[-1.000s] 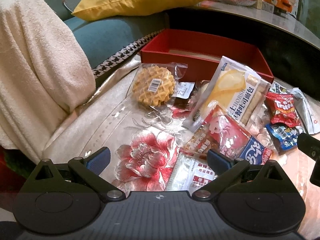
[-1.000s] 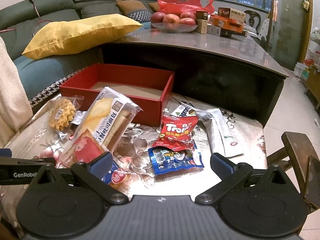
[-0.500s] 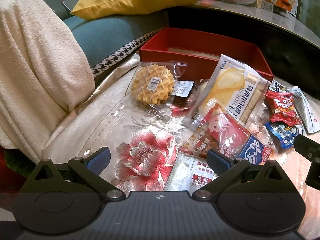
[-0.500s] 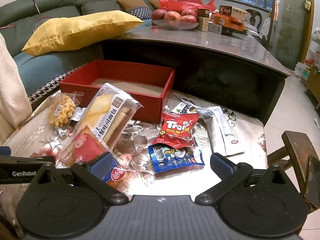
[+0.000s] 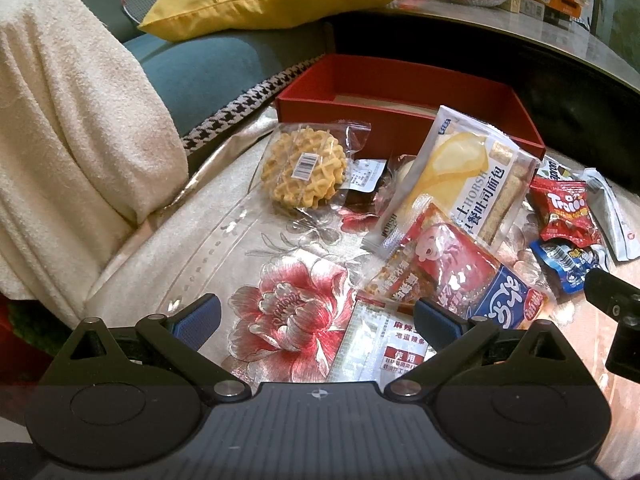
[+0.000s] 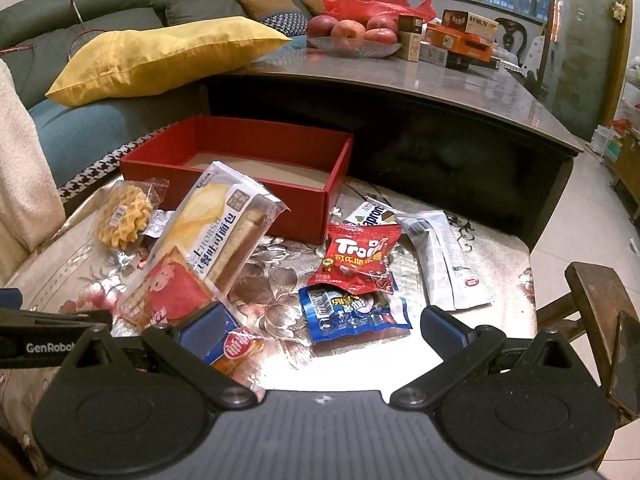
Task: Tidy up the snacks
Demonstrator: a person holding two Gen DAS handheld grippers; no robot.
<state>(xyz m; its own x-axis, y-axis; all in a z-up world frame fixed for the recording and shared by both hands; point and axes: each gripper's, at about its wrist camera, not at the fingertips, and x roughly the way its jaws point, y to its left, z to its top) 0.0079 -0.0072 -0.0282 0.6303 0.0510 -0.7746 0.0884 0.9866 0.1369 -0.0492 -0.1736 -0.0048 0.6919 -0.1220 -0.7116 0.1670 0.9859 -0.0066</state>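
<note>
Left wrist view is showing the left gripper (image 5: 316, 316) hanging low over a floral tablecloth (image 5: 200, 240), its blue-padded fingers (image 5: 198, 314) standing wide apart with nothing between them. Toward twelve o'clock a red box (image 5: 400, 80) is sitting open with only its bare cardboard floor showing. Just short of it, at about eleven o'clock, a wrapped waffle (image 5: 304, 170) is lying flat, and at one o'clock a sliced bread pack (image 5: 468, 184) is leaning against the box's front wall. A red and blue snack bag (image 5: 460, 276) is overlapping the bread pack's near end, and a white sachet (image 5: 384, 344) is lying just beside the gripper's right finger. At nine o'clock a cream towel (image 5: 72, 120) is draping down beside the cloth. Right wrist view is showing the right gripper (image 6: 320, 328) with its fingers likewise spread and gripping nothing; a blue candy packet (image 6: 352, 314) is lying between them at twelve o'clock, with a red Trolli bag (image 6: 358, 256) overlapping its far edge. A white pouch (image 6: 444, 256) is stretching away at one o'clock, well apart from the box. Beyond, a yellow pillow (image 6: 160, 56) is resting on a sofa at eleven o'clock, and a bowl of apples (image 6: 354, 38) is sitting on a dark table.
</note>
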